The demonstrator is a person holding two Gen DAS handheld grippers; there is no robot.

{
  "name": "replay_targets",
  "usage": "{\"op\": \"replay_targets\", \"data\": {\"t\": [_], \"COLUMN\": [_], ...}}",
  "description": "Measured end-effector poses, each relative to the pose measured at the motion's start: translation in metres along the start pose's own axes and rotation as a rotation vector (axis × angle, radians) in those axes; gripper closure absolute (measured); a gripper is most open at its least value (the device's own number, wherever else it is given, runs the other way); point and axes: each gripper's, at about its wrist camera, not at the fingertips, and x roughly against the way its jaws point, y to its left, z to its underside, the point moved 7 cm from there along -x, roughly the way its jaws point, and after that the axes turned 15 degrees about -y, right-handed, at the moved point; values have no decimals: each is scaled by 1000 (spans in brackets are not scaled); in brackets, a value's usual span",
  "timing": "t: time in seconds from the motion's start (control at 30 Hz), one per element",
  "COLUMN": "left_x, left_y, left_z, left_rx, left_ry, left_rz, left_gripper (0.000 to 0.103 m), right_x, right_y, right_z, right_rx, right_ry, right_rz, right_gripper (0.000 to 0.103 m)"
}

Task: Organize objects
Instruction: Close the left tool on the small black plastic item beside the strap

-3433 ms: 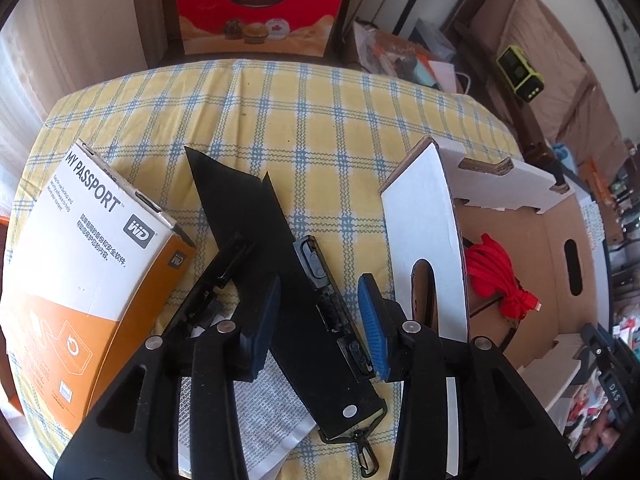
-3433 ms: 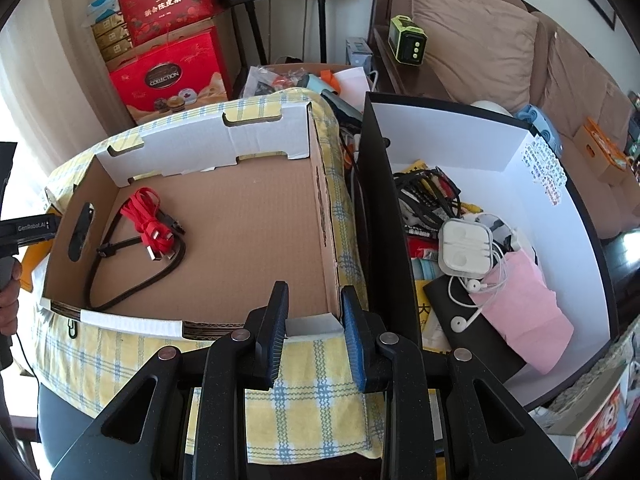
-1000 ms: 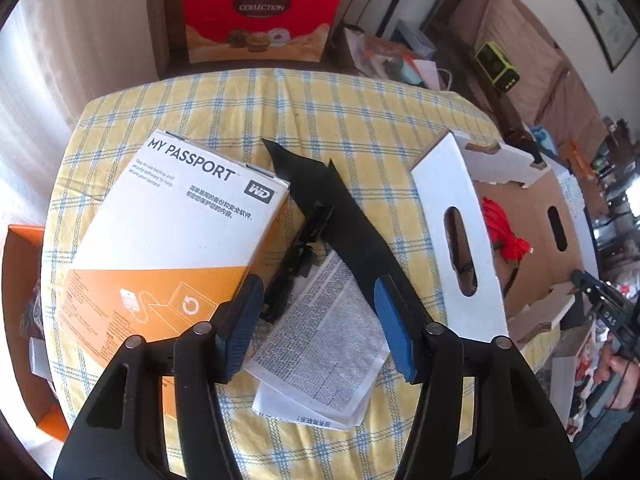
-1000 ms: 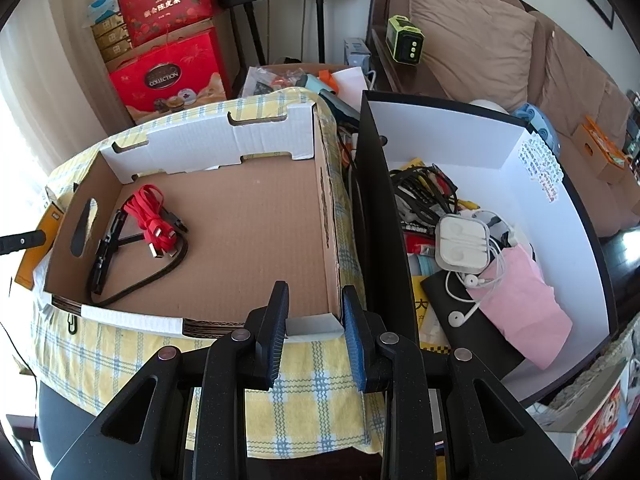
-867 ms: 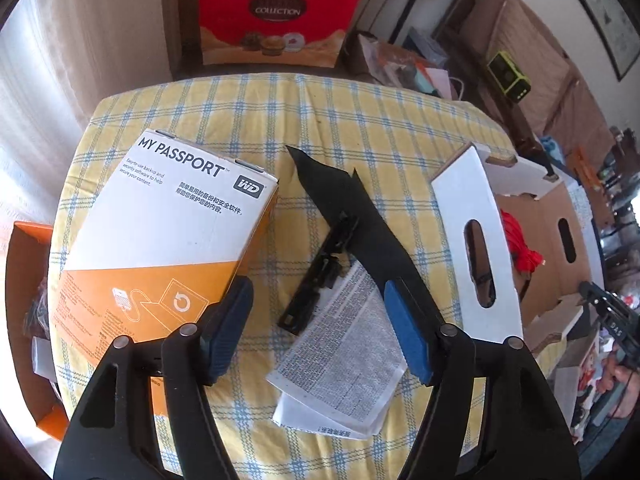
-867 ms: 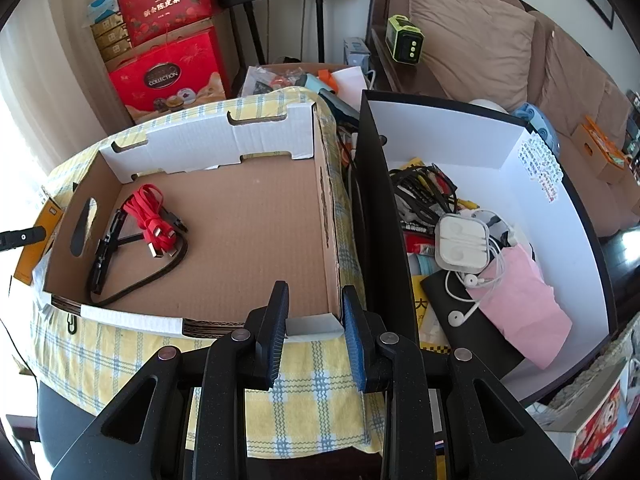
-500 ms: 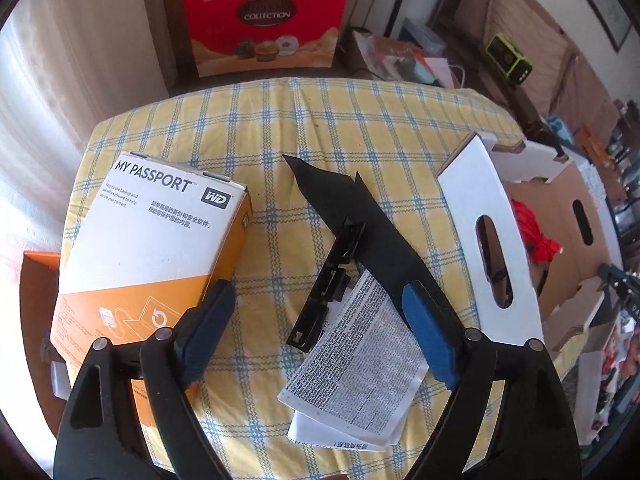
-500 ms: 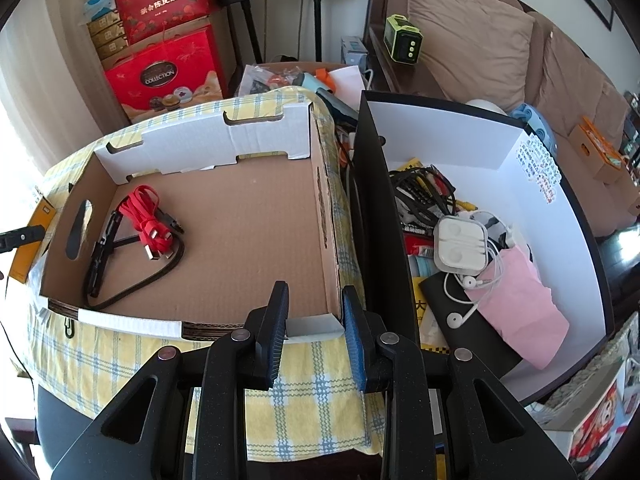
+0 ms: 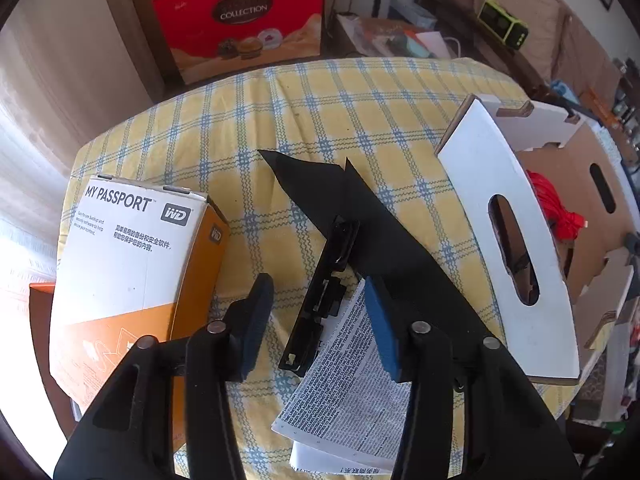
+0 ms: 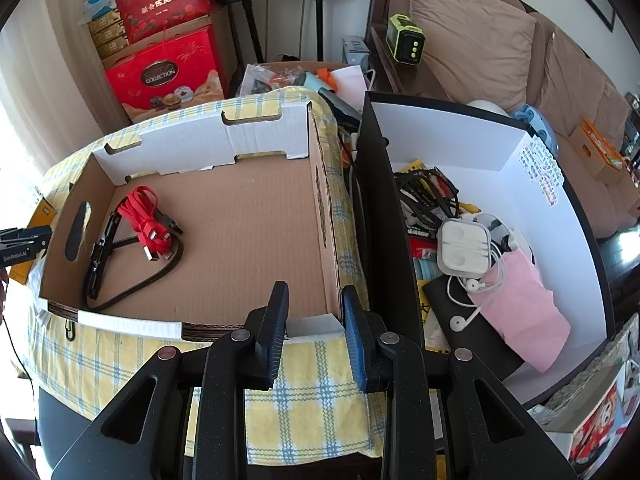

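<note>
Fingers of my left gripper (image 9: 318, 330), just closing, straddle the black bracket (image 9: 320, 294) without touching it; leaflet (image 9: 352, 396) beside the right finger, black card (image 9: 360, 220) beyond, drive box (image 9: 132, 264) left. My right gripper (image 10: 316, 338) pinches the carton's (image 10: 256, 140) near corner; red cable (image 10: 144, 220) lies inside, far left.

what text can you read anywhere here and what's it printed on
"MY PASSPORT", "WD": white and orange hard drive box
"COLLECTION": red gift box
"GenRobot.AI": left hand-held gripper
Gold Chinese characters, red tea box: too small
Printed leaflet: too small
White storage box's sticker: unreadable
</note>
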Motion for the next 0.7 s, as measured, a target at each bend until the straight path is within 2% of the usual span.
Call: {"op": "replay_targets", "data": {"t": [0.03, 0.1, 0.43, 0.47, 0.7], "left_x": [0, 1, 21, 25, 59], "left_y": [0, 0, 25, 26, 7], "left_z": [0, -1, -13, -16, -38], "left_rx": [3, 9, 127, 133, 124], "left_ry": [-1, -1, -60, -72, -151], "left_rz": [6, 17, 25, 27, 89], "left_gripper": [68, 85, 91, 101, 103], "right_x": [0, -1, -2, -3, -4], "right_y": [0, 2, 10, 10, 11], "right_z": [0, -1, -2, -2, -2], "right_rx": [0, 2, 10, 9, 10], "right_ry": [0, 1, -5, -5, -6], "right_rz": [0, -1, -12, -14, -15], "right_gripper": [76, 76, 76, 76, 76]}}
